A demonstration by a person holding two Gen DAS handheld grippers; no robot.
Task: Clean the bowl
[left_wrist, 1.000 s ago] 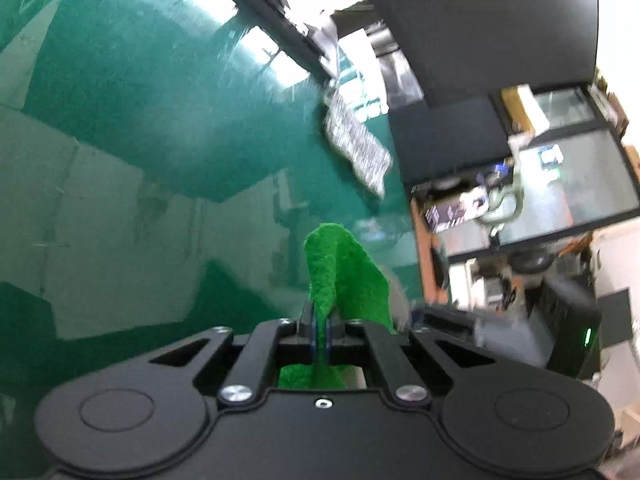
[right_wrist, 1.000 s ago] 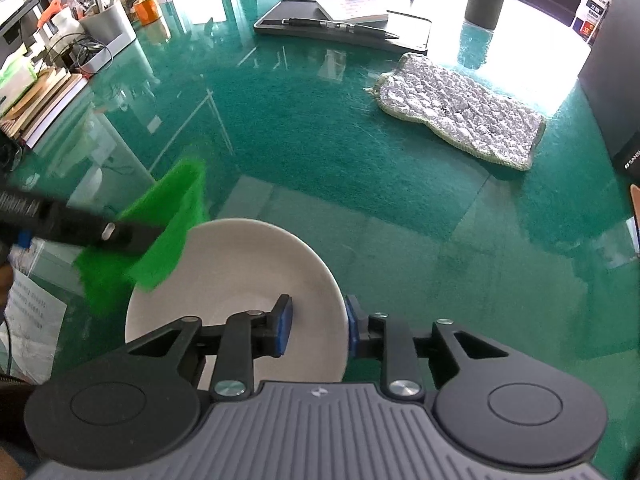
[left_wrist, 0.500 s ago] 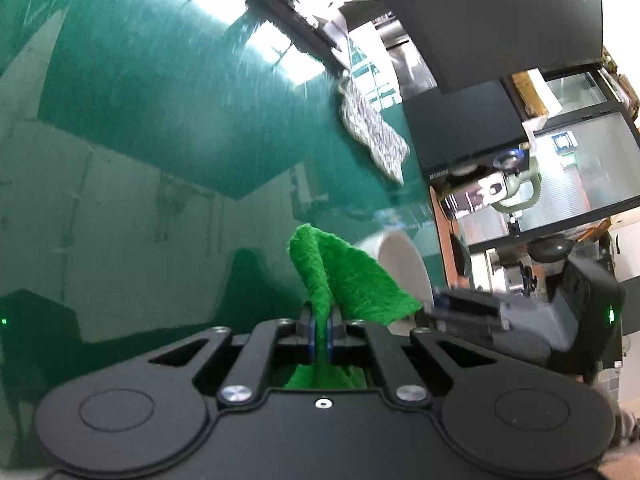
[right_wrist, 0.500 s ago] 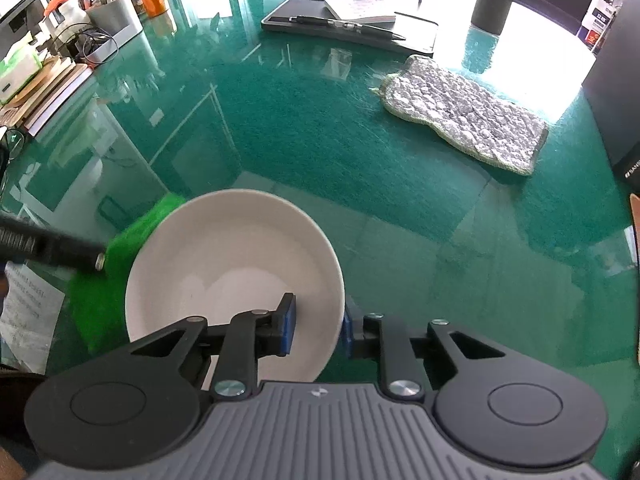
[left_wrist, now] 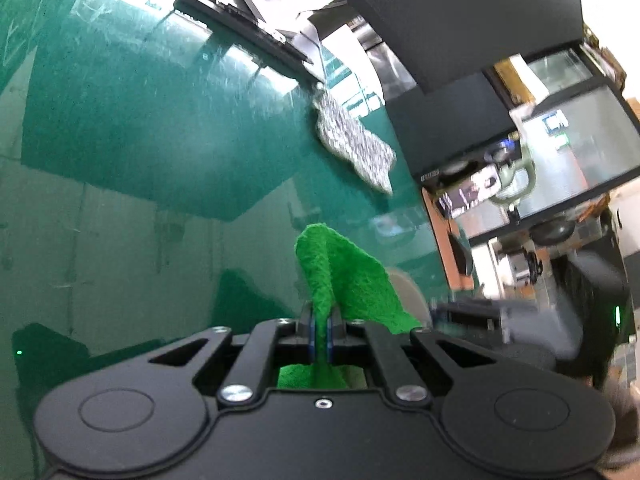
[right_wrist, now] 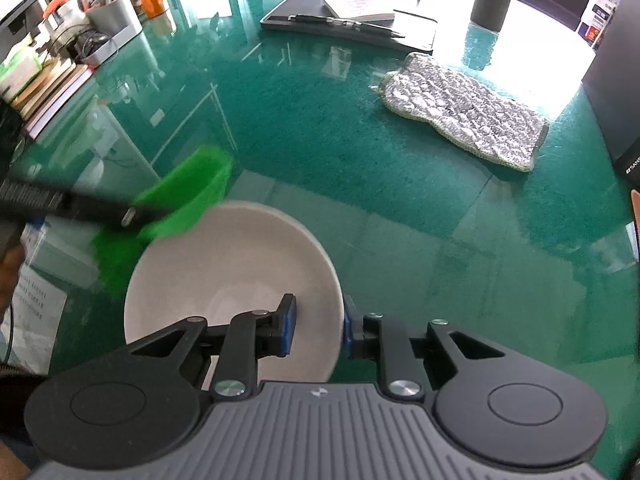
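A white bowl (right_wrist: 232, 272) sits over the green glass table (right_wrist: 400, 200), its near right rim between the pads of my right gripper (right_wrist: 318, 324). One pad is inside the bowl and one outside; the jaws are opening slightly but still grip the wall. My left gripper (left_wrist: 320, 320) is shut on a folded green cloth (left_wrist: 340, 272). In the right wrist view it (right_wrist: 160, 213) comes in from the left, and the cloth (right_wrist: 188, 192) hangs at the bowl's far left rim. The left wrist view shows only a sliver of the bowl (left_wrist: 408, 296) behind the cloth.
A silver-grey scouring cloth (right_wrist: 464, 120) lies on the table at the far right. A dark notebook with a pen (right_wrist: 348, 24) and a monitor stand (right_wrist: 490, 8) are at the back. Books (right_wrist: 52, 84) and a grey container (right_wrist: 112, 20) stand at the left, and a paper sheet (right_wrist: 36, 312) lies near me.
The cloth dipped down beside the bowl's left side half a second ago and has come back up to the far left rim. The right gripper and bowl hardly moved.
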